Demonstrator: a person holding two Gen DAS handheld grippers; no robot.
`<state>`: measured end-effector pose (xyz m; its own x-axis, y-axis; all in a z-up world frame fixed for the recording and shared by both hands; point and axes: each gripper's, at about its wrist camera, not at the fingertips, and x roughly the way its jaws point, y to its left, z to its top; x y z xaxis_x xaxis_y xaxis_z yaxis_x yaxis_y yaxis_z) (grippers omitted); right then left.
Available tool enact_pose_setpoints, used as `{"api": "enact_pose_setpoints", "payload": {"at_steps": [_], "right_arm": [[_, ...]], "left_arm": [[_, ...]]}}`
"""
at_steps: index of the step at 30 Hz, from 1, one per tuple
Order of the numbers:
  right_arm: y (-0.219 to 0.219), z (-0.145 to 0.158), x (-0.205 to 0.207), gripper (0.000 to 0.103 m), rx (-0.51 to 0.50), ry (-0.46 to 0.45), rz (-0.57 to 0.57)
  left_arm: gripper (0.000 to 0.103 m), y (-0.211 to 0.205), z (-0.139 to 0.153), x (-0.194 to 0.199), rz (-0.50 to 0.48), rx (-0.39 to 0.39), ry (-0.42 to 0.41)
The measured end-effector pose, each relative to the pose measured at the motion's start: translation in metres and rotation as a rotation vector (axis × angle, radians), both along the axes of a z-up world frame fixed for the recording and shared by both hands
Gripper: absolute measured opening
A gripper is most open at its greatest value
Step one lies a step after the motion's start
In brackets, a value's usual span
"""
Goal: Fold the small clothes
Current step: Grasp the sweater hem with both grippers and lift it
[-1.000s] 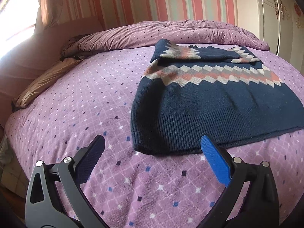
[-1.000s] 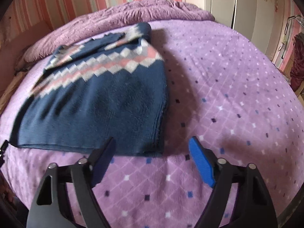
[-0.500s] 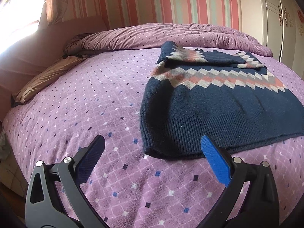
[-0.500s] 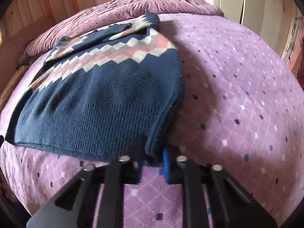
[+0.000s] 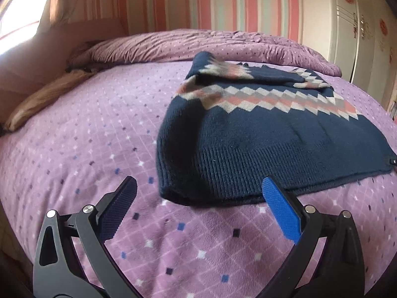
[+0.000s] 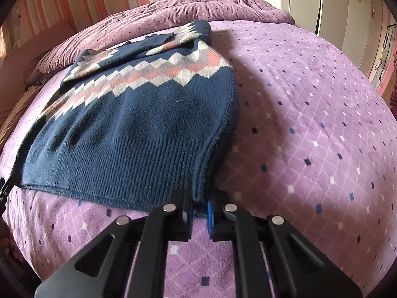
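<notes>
A navy knit sweater (image 5: 260,139) with a pink, grey and white zigzag band lies on the purple bedspread (image 5: 86,136), its sleeves folded across the top. My left gripper (image 5: 198,188) is open, just short of the hem's near left corner, and holds nothing. In the right wrist view the sweater (image 6: 139,129) fills the left half. My right gripper (image 6: 199,198) is shut on the sweater's near right hem corner and lifts that corner slightly off the bed.
A rumpled purple duvet (image 5: 198,44) lies along the head of the bed. A tan pillow (image 5: 42,99) sits at the left edge. White wardrobe doors (image 5: 359,29) stand to the right. A striped wall is behind.
My right gripper closed on the sweater's right hem corner and has raised it a little. My left gripper, still open, has drawn nearer to the left hem corner.
</notes>
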<state>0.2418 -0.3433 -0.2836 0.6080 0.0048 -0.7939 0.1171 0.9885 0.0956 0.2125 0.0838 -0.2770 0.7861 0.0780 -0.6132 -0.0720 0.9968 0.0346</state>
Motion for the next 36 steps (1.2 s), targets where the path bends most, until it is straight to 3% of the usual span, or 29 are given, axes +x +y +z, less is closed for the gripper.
{"api": "enact_pose_setpoints", "payload": {"at_steps": [8,9,13,16,17,21,25,36], "right_arm": [[-0.002,-0.002,0.001,0.009,0.021,0.004,-0.015],[-0.002,-0.002,0.001,0.009,0.021,0.005,-0.016],[-0.002,-0.002,0.002,0.009,0.025,0.007,-0.015],[-0.001,-0.002,0.002,0.009,0.02,0.006,-0.014],[-0.001,-0.002,0.002,0.009,0.02,0.006,-0.014],[0.0,-0.003,0.002,0.009,0.028,0.001,-0.018],[-0.004,0.0,0.001,0.009,0.048,-0.005,-0.02],[-0.016,0.044,0.011,0.008,0.061,-0.086,-0.018]], "left_arm": [[0.097,0.012,-0.016,0.034,0.056,-0.027,0.062],[0.089,0.012,-0.018,0.036,0.048,-0.025,0.065],[0.04,0.014,-0.026,0.044,0.027,-0.043,0.095],[0.011,0.012,-0.026,0.046,0.021,-0.05,0.097],[0.007,0.012,-0.025,0.046,0.029,-0.043,0.093],[0.006,0.016,-0.021,0.045,0.03,-0.08,0.09],[0.006,0.011,-0.014,0.045,0.015,-0.002,0.092],[0.006,0.011,0.034,0.055,0.024,-0.003,0.014]]}}
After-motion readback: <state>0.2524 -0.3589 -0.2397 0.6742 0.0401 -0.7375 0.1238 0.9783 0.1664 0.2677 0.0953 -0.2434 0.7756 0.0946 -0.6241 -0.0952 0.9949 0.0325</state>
